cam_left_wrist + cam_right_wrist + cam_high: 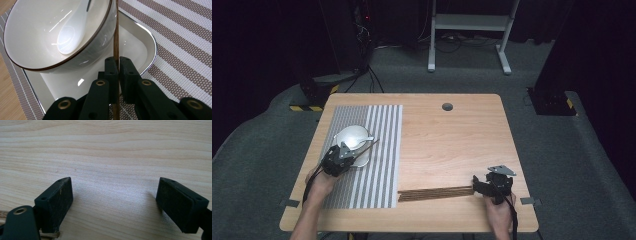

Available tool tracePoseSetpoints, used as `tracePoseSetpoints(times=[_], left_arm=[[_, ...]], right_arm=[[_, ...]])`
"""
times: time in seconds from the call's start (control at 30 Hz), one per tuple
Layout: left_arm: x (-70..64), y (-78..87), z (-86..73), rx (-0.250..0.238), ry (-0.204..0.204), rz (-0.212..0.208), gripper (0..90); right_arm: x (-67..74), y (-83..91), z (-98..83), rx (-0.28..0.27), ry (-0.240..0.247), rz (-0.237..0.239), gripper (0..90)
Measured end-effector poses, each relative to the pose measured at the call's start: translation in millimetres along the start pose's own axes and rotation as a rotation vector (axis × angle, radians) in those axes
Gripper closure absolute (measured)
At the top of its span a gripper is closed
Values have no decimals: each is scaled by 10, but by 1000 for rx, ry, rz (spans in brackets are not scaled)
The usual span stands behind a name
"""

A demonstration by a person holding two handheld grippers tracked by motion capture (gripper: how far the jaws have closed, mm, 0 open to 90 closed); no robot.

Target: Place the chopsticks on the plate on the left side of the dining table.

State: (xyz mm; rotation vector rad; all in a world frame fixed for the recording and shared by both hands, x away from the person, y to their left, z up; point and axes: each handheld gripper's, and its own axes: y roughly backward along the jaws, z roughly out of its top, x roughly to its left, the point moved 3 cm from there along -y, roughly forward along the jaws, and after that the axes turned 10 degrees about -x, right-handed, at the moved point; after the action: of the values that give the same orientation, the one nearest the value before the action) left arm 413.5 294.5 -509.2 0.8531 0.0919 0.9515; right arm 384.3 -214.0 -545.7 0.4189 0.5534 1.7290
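Wood of the table [452,145] takes up most of the high view, pale and grained, with a striped placemat [382,165] laid over its left part. On that mat sits a white, round-cornered plate [147,47] with a silver rim, and on the plate stands a white bowl [32,32] edged with a thin dark line. A white ceramic spoon [71,33] lies inside the bowl, its scoop low against the wall.

Near the front edge of the table, right of the mat, lies a row of dark wooden chopsticks [436,193], side by side and running left to right.

At the row's right end rests the right gripper [115,202], held by a hand close to the front edge. Its pads stand wide apart over bare wood with nothing between them. A light wooden stick end [50,235] shows just under its left pad, possibly touching it, though the view is too tight there to be sure.

On the near side of the bowl is the left gripper [118,72], its jaws drawn together and clamped on a single chopstick [116,37]. That thin dark stick runs up from between the pads, just beside the bowl's rim and over the plate.
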Motion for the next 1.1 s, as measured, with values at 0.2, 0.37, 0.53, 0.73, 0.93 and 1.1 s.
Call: tracePoseSetpoints(times=[0.2, 0.37, 0.53, 0.73, 0.93, 1.1], left_arm=[[13, -8, -12, 1, 11, 1, 845], [27, -8, -20, -1, 16, 9, 841], [45, -8, -34, -8, 36, 17, 835], [45, -10, -42, -10, 46, 19, 827], [37, 6, -81, -27, 73, 17, 786], [36, 50, -77, -51, 100, 15, 744]], right_arm=[[0, 0, 0, 0, 0, 0, 136], [0, 0, 0, 0, 0, 0, 136], [0, 0, 0, 0, 0, 0, 136], [0, 0, 0, 0, 0, 0, 136], [0, 0, 0, 0, 0, 0, 136], [0, 0, 0, 0, 0, 0, 136]])
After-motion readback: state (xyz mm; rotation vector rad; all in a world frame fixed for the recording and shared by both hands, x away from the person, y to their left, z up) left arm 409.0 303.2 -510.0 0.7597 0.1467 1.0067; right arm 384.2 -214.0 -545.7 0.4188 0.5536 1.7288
